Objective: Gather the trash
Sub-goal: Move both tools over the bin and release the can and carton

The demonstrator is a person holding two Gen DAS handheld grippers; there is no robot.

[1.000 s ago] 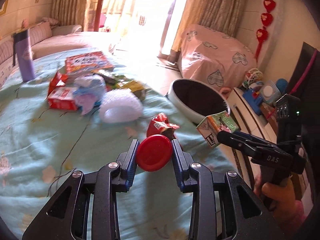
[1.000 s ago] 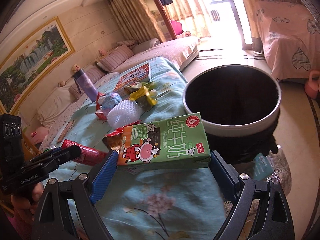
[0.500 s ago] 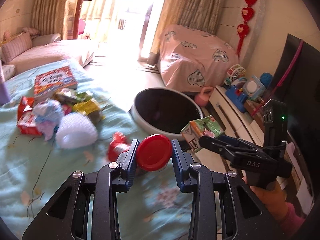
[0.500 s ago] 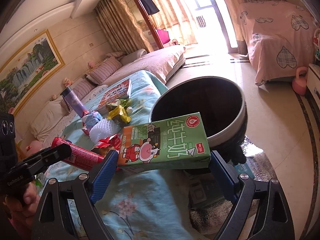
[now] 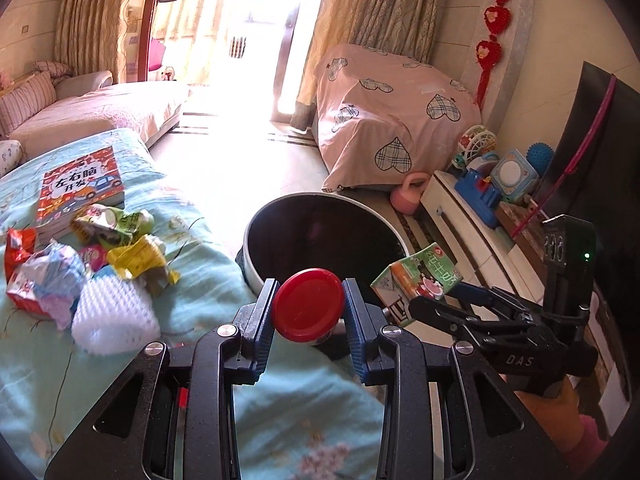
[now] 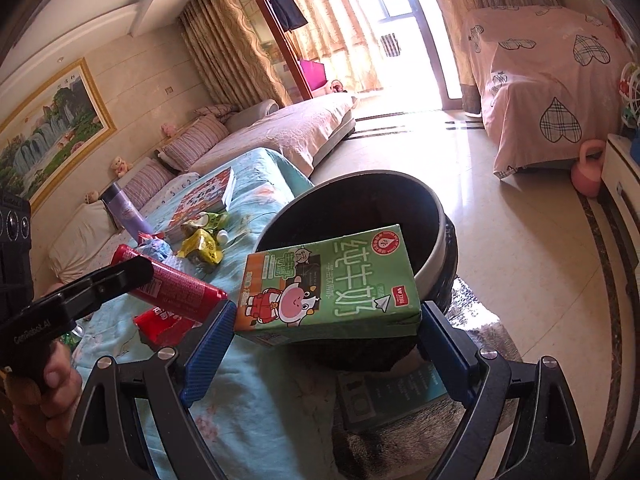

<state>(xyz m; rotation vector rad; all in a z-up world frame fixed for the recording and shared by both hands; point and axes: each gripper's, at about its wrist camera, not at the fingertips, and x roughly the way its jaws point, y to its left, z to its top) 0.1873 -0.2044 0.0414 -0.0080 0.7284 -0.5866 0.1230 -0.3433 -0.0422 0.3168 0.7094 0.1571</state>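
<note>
Bedspread (image 5: 208,248) bears wrappers (image 5: 132,252) (crumpled) and book (image 5: 80,188).

1. The bin (image 5: 320,236) stands on the floor just beside the table (image 5: 192,288), at its 3 o'clock edge.
2. On the table, the wrapper pile (image 5: 120,240) lies at 9 o'clock from the bin.
3. The book (image 5: 80,188) lies at 11 o'clock behind the pile.
4. The mesh pad (image 5: 114,312) lies at 6 o'clock before the pile.
5. The covered furniture (image 5: 392,120) stands at 12 o'clock behind the bin.

Green milk carton (image 6: 328,288), red tube (image 6: 172,286) near bin (image 6: 430,256)
</note>
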